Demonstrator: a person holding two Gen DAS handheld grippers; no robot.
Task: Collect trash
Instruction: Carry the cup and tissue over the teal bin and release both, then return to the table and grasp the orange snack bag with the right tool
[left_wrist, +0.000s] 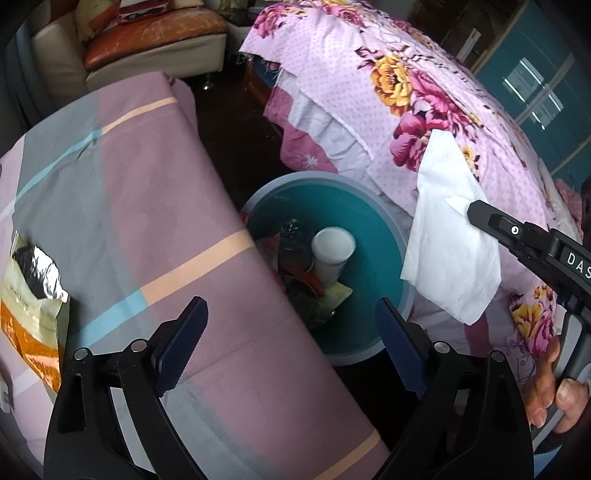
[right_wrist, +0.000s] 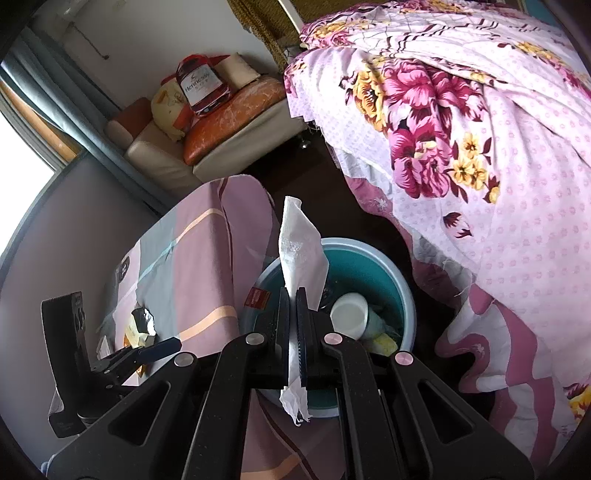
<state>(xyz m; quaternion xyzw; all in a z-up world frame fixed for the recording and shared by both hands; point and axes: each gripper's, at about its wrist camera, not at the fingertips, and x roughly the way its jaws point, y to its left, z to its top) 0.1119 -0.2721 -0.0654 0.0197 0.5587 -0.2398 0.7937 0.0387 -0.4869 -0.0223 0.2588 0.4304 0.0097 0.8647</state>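
Teal bin (left_wrist: 373, 236): near-left rim hidden behind the table's striped cloth (left_wrist: 147, 206) in left wrist view; in right wrist view its lower part sits behind the right gripper (right_wrist: 292, 295). Trash under the white cup (left_wrist: 332, 251) too jumbled to ID. Snack bag (left_wrist: 29, 295) cut off at frame's left edge, print unreadable. Tissue (right_wrist: 301, 243) mid-section hidden between the closed fingers. Lettering on right gripper cut off at right edge, only "DAS" legible.
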